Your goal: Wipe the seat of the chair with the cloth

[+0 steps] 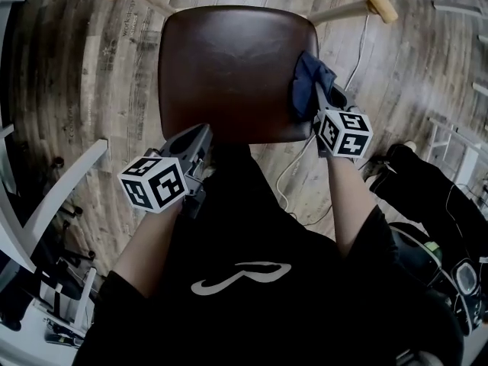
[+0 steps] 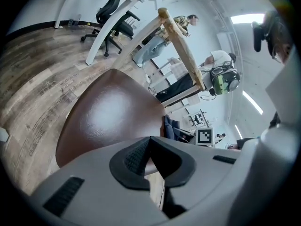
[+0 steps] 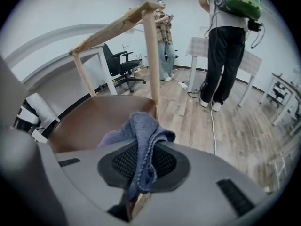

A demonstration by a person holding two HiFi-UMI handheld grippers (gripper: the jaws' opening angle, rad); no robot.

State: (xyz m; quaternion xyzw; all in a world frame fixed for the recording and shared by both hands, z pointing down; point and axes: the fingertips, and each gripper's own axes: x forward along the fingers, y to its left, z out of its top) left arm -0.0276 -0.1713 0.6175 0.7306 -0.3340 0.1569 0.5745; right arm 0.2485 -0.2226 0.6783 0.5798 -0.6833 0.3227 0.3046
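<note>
Wood-plank flooring [image 1: 91, 90] surrounded the brown chair seat [image 1: 229, 67], the right gripper [image 1: 324, 101] clamping a blue cloth [image 1: 309, 82] at its right edge, the left gripper [image 1: 201, 132] closed and empty at its front.

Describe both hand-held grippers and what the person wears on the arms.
Both the left hand-held gripper and the right hand-held gripper have grey bodies with dark textured pads, and each carries a white cube printed with black square markers. The person wears a black short-sleeved shirt with a white logo.
</note>
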